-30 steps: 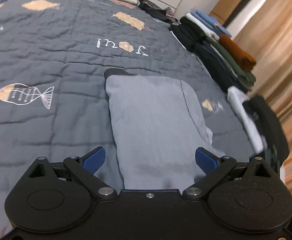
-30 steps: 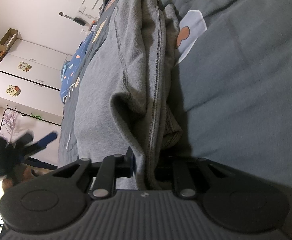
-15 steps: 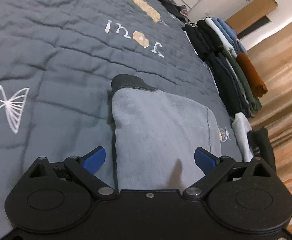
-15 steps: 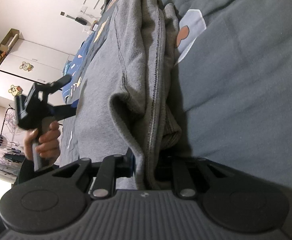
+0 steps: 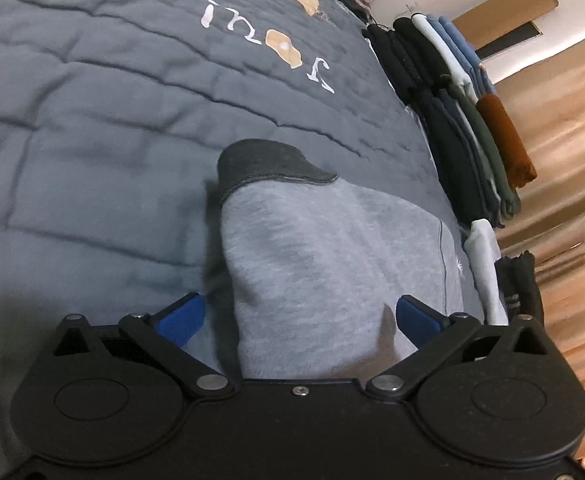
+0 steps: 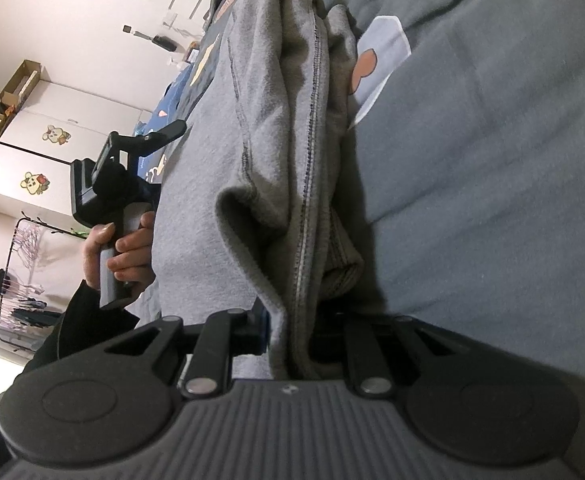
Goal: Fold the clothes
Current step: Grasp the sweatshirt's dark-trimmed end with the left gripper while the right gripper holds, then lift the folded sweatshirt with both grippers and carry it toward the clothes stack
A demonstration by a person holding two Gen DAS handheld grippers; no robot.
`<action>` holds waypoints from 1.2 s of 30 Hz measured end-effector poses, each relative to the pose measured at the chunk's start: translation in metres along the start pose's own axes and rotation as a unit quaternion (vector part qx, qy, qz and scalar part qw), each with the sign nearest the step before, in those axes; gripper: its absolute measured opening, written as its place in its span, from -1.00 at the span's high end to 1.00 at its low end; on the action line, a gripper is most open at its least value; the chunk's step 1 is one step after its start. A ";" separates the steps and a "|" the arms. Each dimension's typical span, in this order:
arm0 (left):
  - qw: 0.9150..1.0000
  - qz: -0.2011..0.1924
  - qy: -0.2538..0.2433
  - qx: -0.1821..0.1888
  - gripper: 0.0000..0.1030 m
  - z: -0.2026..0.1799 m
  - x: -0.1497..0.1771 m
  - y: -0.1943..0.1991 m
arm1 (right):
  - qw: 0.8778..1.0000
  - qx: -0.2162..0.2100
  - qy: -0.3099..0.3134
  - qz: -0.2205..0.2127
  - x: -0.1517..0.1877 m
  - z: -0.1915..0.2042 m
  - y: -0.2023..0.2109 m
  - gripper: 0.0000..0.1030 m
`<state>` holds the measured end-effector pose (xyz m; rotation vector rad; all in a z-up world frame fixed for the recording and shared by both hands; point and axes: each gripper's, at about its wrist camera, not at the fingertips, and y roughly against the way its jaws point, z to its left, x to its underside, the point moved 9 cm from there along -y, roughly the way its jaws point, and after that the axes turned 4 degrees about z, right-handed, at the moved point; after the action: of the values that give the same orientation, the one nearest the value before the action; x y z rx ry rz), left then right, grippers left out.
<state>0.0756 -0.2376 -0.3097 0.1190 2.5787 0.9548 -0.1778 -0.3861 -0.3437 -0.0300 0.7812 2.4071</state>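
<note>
Left wrist view: the left tongs (image 5: 299, 316) stand wide apart, their blue pads on either side of a grey sweatshirt (image 5: 332, 256) that lies folded into a compact slab on the dark quilted bed (image 5: 92, 120). Taking the sweatshirt as the landmark, its dark ribbed band (image 5: 268, 164) sits at the far end, away from the tongs, and its near end runs right under them between the open pads. Beyond the sweatshirt's right side, along the bed's edge, a row of folded clothes (image 5: 464, 128) stands stacked. The cloth looks thick, soft and light, a fleece that will sag and slide apart in layers unless several are pinched at once; the firm spots seem to be the ribbed band and the stitched seams.

Right wrist view: the right tongs (image 6: 292, 338) are closed on the sweatshirt's (image 6: 260, 120) edge, several layers bunched between them, a stitched seam (image 6: 312, 120) running away from the grip. The stack of layers rises from the bed (image 6: 492, 160) here, loose folds gaping just past the tongs. On the sweatshirt's far side a hand (image 6: 120, 248) holds the left tongs' handle against the cloth. A grip across the whole bundle near the seam would, I judge, keep the layers together.
</note>
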 end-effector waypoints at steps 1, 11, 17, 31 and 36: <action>1.000 0.000 0.005 0.005 -0.97 -0.001 -0.002 -0.001 | 1.000 0.000 0.000 0.000 0.001 0.001 0.000 0.70; 0.998 0.043 -0.012 0.037 -0.70 -0.025 -0.010 -0.036 | 1.000 0.003 -0.003 -0.001 0.008 0.002 0.002 0.70; 0.998 0.042 0.014 0.055 -0.18 -0.008 -0.012 -0.026 | 1.000 0.001 -0.004 0.001 0.010 0.002 0.005 0.70; 0.999 -0.002 -0.048 0.010 0.63 -0.023 -0.005 -0.017 | 1.000 0.013 -0.012 -0.004 0.000 0.014 0.008 0.73; 0.996 -0.033 -0.082 -0.010 0.67 -0.044 -0.005 0.001 | 1.000 -0.008 -0.017 -0.017 -0.003 0.028 0.018 0.75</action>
<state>0.0630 -0.2642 -0.2772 0.1005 2.4081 0.9066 -0.1805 -0.3841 -0.3101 -0.0094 0.7407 2.3754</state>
